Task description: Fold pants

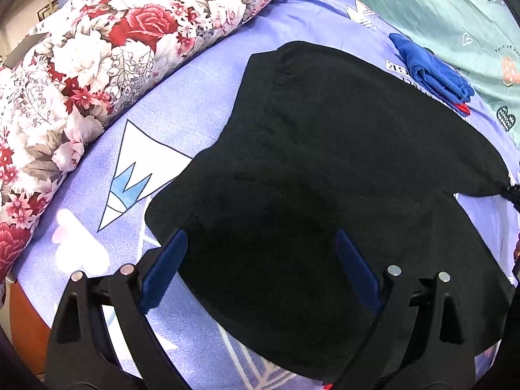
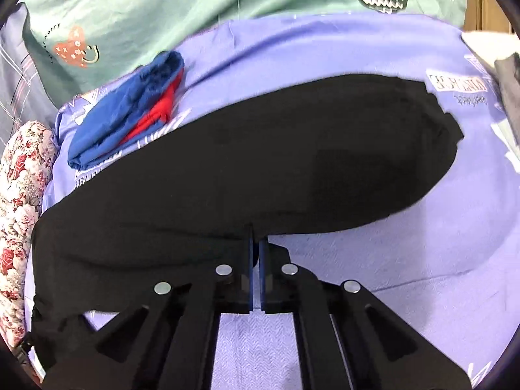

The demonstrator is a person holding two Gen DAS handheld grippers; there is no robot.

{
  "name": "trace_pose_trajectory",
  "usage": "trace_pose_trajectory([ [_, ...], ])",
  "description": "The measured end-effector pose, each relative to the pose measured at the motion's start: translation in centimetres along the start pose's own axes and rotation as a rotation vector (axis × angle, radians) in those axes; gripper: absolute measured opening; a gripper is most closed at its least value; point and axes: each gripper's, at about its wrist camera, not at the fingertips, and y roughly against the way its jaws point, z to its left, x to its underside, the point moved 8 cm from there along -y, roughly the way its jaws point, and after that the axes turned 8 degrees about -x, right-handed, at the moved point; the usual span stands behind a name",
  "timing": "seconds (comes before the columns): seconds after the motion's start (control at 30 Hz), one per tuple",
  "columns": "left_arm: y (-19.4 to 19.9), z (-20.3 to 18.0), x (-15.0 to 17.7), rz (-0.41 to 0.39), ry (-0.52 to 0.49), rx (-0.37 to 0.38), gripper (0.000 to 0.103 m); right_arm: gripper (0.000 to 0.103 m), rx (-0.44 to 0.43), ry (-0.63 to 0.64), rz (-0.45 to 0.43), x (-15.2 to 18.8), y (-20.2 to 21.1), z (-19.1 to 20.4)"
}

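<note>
A: Pants [image 1: 325,178] where?
B: Flat on purple sheet [image 1: 201,104], nr blue clothes [image 2: 130,110].
A: Tongs?
B: Left gripper [image 1: 260,250] wide apart over fabric; right gripper [image 2: 255,247] clamped on pants' edge.

Two grippers angled down, one spread, one clamped

The left gripper [image 1: 260,253] tilts steeply downward with its blue fingers [image 1: 165,266] spread wide apart, nothing pinched between them. The right gripper [image 2: 256,243] also points down, its fingers [image 2: 264,260] pressed together, the tips nipping the edge of the black pants [image 2: 227,169].
</note>
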Motion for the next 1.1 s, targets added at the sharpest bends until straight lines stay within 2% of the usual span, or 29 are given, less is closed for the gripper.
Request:
trace_pose_trajectory([
  [0.03, -0.1, 0.0, -0.1, 0.006, 0.002, 0.0, 0.093, 0.002, 0.016, 0.012, 0.039, 0.4, -0.6, 0.0],
  [0.07, -0.1, -0.1, -0.1, 0.009, -0.001, -0.001, 0.093, 0.003, 0.049, 0.045, 0.118, 1.4, -1.7, -0.1],
  [0.1, -0.1, -0.2, -0.2, 0.009, -0.006, -0.003, 0.093, 0.016, 0.079, 0.079, 0.113, 1.5, -1.6, -0.1],
  [0.13, 0.0, -0.3, -0.3, 0.006, -0.017, -0.007, 0.093, 0.042, 0.107, 0.107, 0.122, 1.5, -1.5, 0.0],
  [0.17, 0.1, -0.3, -0.4, 0.003, -0.027, -0.007, 0.093, 0.054, 0.159, 0.121, 0.134, 1.5, -1.1, -0.4],
  [0.2, 0.3, -0.3, -0.5, 0.0, -0.036, -0.005, 0.093, 0.059, 0.204, 0.121, 0.117, 1.2, -0.2, -0.8],
  [0.27, 1.2, -0.2, -1.0, -0.027, -0.045, 0.002, 0.093, 0.059, 0.197, 0.121, 0.07, 0.9, 1.5, -0.7],
  [0.33, 2.0, 0.1, -1.5, -0.063, -0.045, -0.005, 0.094, 0.059, 0.131, 0.169, 0.065, 1.7, 2.7, 1.0],
  [0.37, 2.2, 0.4, -1.7, -0.072, -0.04, -0.014, 0.094, 0.059, 0.074, 0.195, 0.087, 2.6, 2.9, 2.4],
  [0.43, 2.4, 1.3, -1.7, -0.073, -0.011, -0.031, 0.094, 0.059, -0.091, 0.221, 0.172, 5.9, 3.4, 5.8],
  [0.5, 2.4, 2.0, -1.4, -0.063, 0.024, -0.018, 0.094, 0.059, -0.17, 0.31, 0.212, 9.4, 4.4, 9.0],
  [0.53, 2.3, 2.5, -1.1, -0.051, 0.045, -0.011, 0.094, 0.059, -0.182, 0.362, 0.221, 11.1, 4.8, 10.2],
  [0.67, 1.0, 3.6, 0.6, 0.045, 0.1, 0.011, 0.094, 0.059, -0.174, 0.472, 0.263, 16.0, 5.4, 11.5],
  [0.77, 0.0, 4.0, 1.5, 0.1, 0.14, 0.04, 0.092, 0.059, -0.121, 0.507, 0.316, 18.4, 5.2, 9.7],
  [0.87, -1.2, 4.1, 1.9, 0.155, 0.156, 0.05, 0.088, 0.059, -0.073, 0.457, 0.313, 19.4, 6.3, 6.3],
  [0.97, -1.6, 3.6, 1.6, 0.148, 0.1, 0.028, 0.086, 0.059, -0.02, 0.328, 0.279, 18.4, 8.1, 1.7],
  [1.1, -1.9, 3.9, 1.2, 0.134, 0.095, -0.003, 0.077, 0.06, 0.046, 0.198, 0.231, 17.9, 10.6, -3.4],
])
